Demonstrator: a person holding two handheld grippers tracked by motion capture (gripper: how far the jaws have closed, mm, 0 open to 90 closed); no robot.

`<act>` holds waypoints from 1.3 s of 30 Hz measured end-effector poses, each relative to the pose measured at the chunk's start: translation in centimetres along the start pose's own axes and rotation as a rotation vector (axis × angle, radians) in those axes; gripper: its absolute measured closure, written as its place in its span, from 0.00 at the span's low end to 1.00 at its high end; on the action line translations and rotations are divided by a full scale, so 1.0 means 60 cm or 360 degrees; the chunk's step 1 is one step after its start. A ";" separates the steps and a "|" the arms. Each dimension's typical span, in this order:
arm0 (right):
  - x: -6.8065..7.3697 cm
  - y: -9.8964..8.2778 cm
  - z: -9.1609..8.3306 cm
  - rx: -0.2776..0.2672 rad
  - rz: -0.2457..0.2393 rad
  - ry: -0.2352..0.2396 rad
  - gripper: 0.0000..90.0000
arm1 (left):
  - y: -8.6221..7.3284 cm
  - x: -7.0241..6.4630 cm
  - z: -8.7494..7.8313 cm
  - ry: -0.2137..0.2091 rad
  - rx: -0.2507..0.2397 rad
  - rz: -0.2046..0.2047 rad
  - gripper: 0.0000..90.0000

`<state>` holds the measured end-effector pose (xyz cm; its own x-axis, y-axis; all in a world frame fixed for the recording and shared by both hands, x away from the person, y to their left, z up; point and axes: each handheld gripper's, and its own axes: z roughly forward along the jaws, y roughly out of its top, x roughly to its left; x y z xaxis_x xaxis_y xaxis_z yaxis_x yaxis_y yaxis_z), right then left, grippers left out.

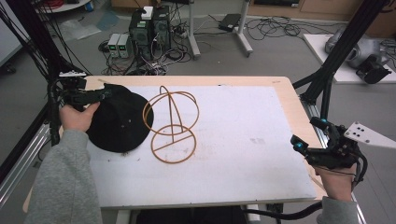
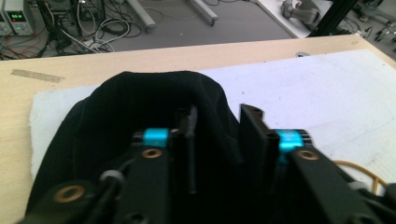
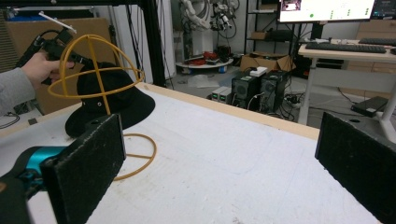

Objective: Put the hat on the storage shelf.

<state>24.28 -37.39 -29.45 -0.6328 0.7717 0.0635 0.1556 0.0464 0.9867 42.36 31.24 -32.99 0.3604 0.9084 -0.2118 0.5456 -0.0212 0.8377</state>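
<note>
The left gripper (image 2: pixel 217 126) is pinching the brim of the floppy black fabric bucket hat (image 1: pixel 116 119) lying on the white sheet just beside the yellow wire dome-shaped hat stand (image 1: pixel 172 123), while the right gripper (image 3: pixel 219 172) is hanging spread wide, so the thin brim is likely risking slipping free or snagging and tipping the light stand.

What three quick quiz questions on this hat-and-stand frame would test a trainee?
1. True or false: the black hat sits on top of the wire hat stand.
2. Which gripper has hat fabric between its jaws?
3. How do the right gripper's jaws stand?

Key:
1. False; it lies on the white mat beside the stand.
2. The left gripper.
3. Wide open, nothing between them.
</note>
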 end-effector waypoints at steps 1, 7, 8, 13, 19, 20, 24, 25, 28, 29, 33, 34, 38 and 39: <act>0.000 0.000 0.001 0.0000 -0.0002 -0.0004 0.01 | 0.000 -0.001 -0.001 0.0015 0.0003 0.0019 0.89; 0.003 0.001 0.002 0.0021 -0.0027 -0.0012 0.01 | 0.001 -0.005 -0.003 0.0061 0.0002 0.0045 0.95; 0.004 0.001 0.002 0.0018 -0.0030 -0.0010 0.01 | 0.000 -0.005 -0.003 0.0061 0.0001 0.0045 0.96; 0.003 0.001 0.002 0.0012 -0.0038 -0.0012 0.01 | 0.001 -0.005 -0.005 0.0060 0.0001 0.0037 0.97; 0.005 0.003 0.000 -0.0007 -0.0030 -0.0027 0.01 | 0.005 -0.007 -0.018 0.0060 -0.0051 0.0045 0.97; 0.006 0.004 -0.001 -0.0012 -0.0030 -0.0024 0.01 | 0.005 -0.006 -0.022 0.0050 -0.0064 0.0034 0.97; 0.007 0.005 -0.002 -0.0011 -0.0040 -0.0022 0.01 | 0.007 -0.002 -0.034 0.0036 -0.0063 0.0025 0.97; 0.007 0.005 -0.002 -0.0013 -0.0040 -0.0020 0.01 | 0.008 -0.002 -0.037 0.0034 -0.0061 0.0033 0.97; 0.007 0.005 -0.002 -0.0023 -0.0033 -0.0022 0.01 | 0.013 -0.007 -0.052 0.0033 -0.0079 0.0055 0.97; 0.007 0.006 -0.003 -0.0027 -0.0032 -0.0026 0.01 | 0.014 -0.009 -0.056 0.0028 -0.0094 0.0063 0.97; 0.008 0.006 -0.003 -0.0030 -0.0032 -0.0026 0.01 | 0.029 -0.018 -0.080 -0.0005 -0.0122 0.0094 0.97; 0.008 0.006 -0.002 -0.0031 -0.0032 -0.0026 0.01 | 0.034 -0.020 -0.087 -0.0015 -0.0119 0.0100 0.97; 0.009 0.007 -0.002 -0.0030 -0.0031 -0.0023 0.01 | 0.048 -0.033 -0.111 -0.0059 -0.0122 0.0134 0.97; 0.009 0.007 -0.002 -0.0030 -0.0031 -0.0023 0.01 | 0.050 -0.036 -0.115 -0.0071 -0.0124 0.0133 0.97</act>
<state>23.88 -37.03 -29.00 -0.6244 0.7800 0.0422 0.1288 0.0495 0.9904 38.02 32.09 -26.54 0.4366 0.8853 -0.1603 0.4522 -0.0620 0.8897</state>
